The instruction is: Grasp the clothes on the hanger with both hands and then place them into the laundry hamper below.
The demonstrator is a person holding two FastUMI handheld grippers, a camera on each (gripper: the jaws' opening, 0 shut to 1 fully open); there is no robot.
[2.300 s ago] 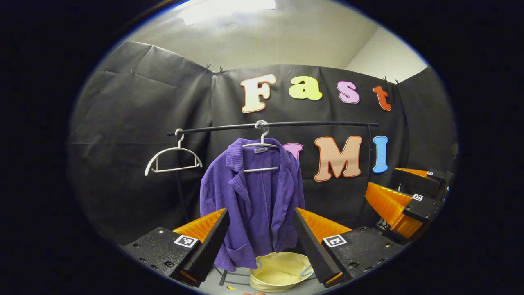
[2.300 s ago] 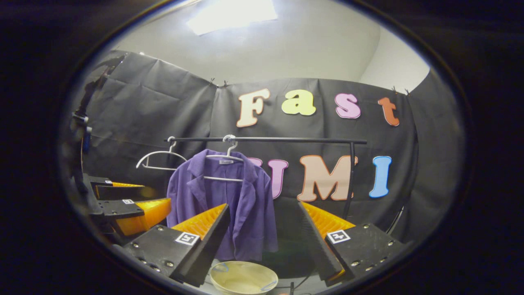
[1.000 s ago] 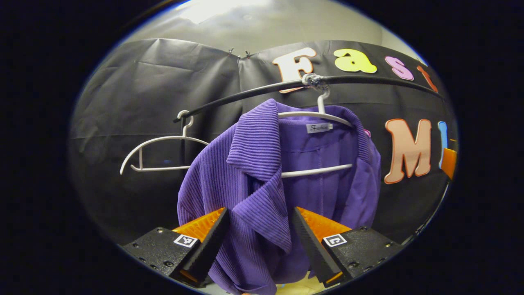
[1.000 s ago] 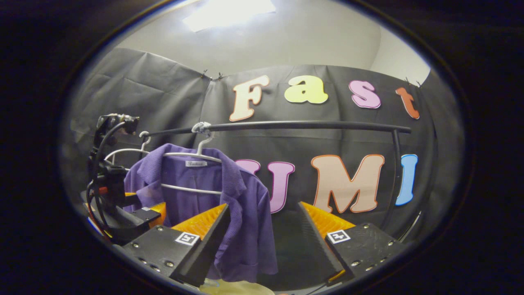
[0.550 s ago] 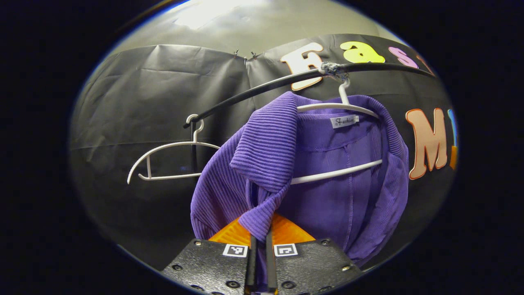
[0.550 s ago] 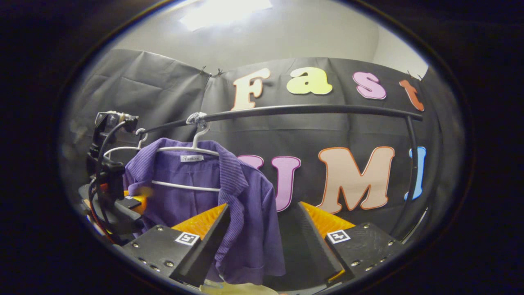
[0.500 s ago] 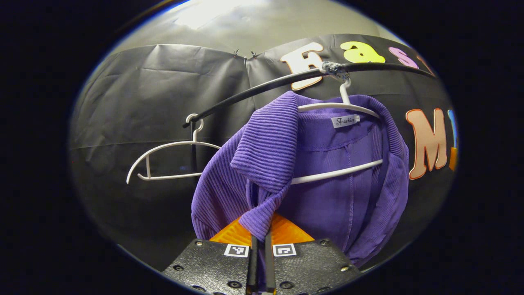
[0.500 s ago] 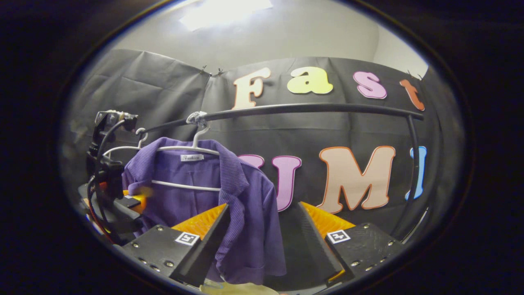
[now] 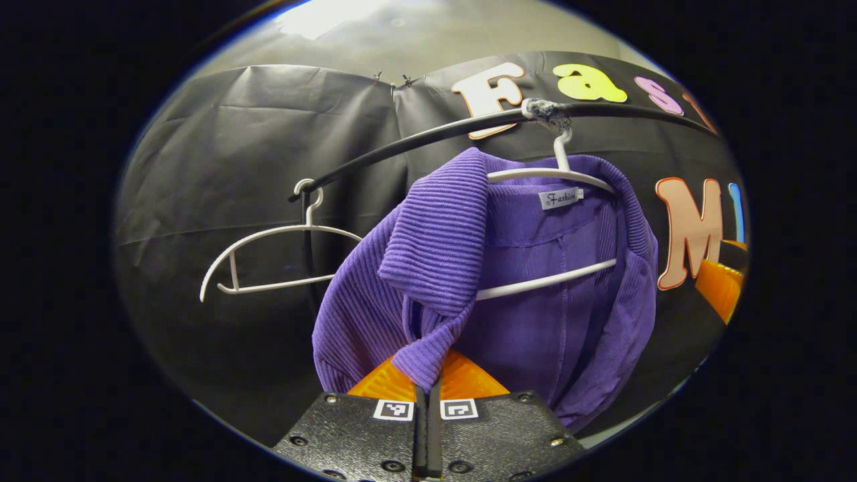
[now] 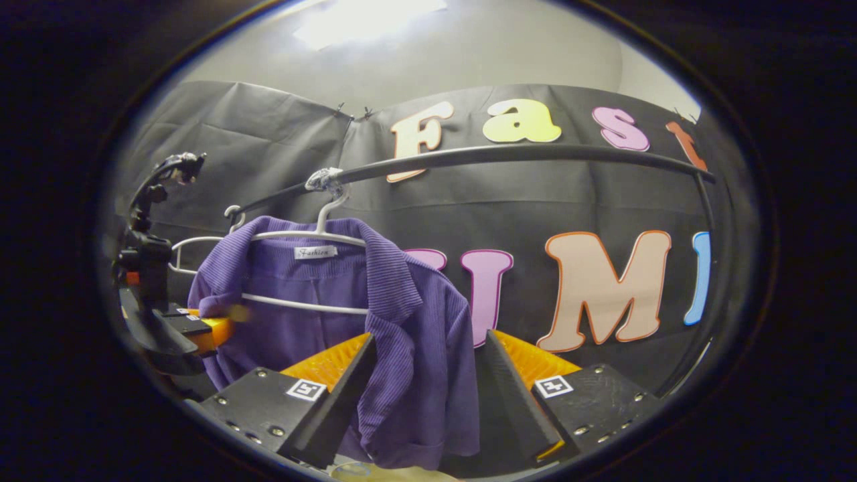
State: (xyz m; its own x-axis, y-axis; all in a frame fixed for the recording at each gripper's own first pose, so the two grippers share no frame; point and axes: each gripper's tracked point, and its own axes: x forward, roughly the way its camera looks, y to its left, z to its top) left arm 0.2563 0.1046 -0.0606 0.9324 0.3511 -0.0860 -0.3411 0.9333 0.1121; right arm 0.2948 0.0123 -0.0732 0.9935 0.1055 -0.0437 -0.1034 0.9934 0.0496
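The grasping step is under way, half done by my reading. At the bottom centre of the left gripper view, the left gripper (image 9: 426,428) is clenching its fingers on the front lapel of the purple jacket (image 9: 535,321), which is hanging from a white hanger (image 9: 556,175) on the black rail (image 9: 415,140) in the upper middle of the frame. An empty hanger (image 9: 268,258) is dangling at the left of that frame.

In the right gripper view, the right gripper (image 10: 428,395) is holding its fingers wide apart at the bottom centre, with the jacket's other front edge (image 10: 415,375) lying between them but not pinched. The left gripper is showing at the left edge of this frame, beside the jacket's lapel.

The next move probably calls for the right gripper to close on that hanging edge, so that both hold the cloth before it is slipped off the hanger. A pale rim, likely the hamper (image 10: 395,474), is peeking at the bottom edge, below the jacket.
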